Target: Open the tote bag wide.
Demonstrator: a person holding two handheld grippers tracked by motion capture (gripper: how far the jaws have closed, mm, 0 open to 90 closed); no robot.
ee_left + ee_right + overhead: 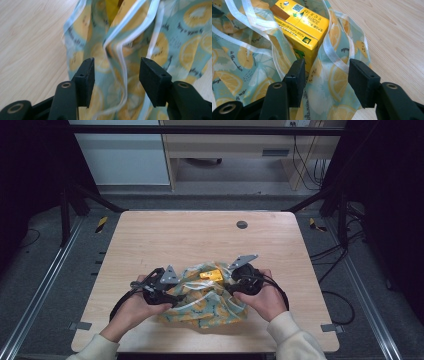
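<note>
A teal bag (205, 307) printed with lemon slices lies crumpled near the table's front edge, its mouth edged with white strips. A yellow carton (212, 275) sticks out of the mouth, its printed end (302, 27) facing up. My left gripper (176, 297) sits at the bag's left side. Its jaws (117, 75) stand open, with the bag's cloth (175, 42) and a white strip lying between them, not pinched. My right gripper (231, 287) is at the bag's right side. Its jaws (327, 75) are open too, over the bag's cloth (239, 60) just below the carton.
The wooden table (190, 235) has a round grey cap (242, 224) set in it near the far edge. Black frame posts and cables stand on the floor to both sides. A pale cabinet stands beyond the table.
</note>
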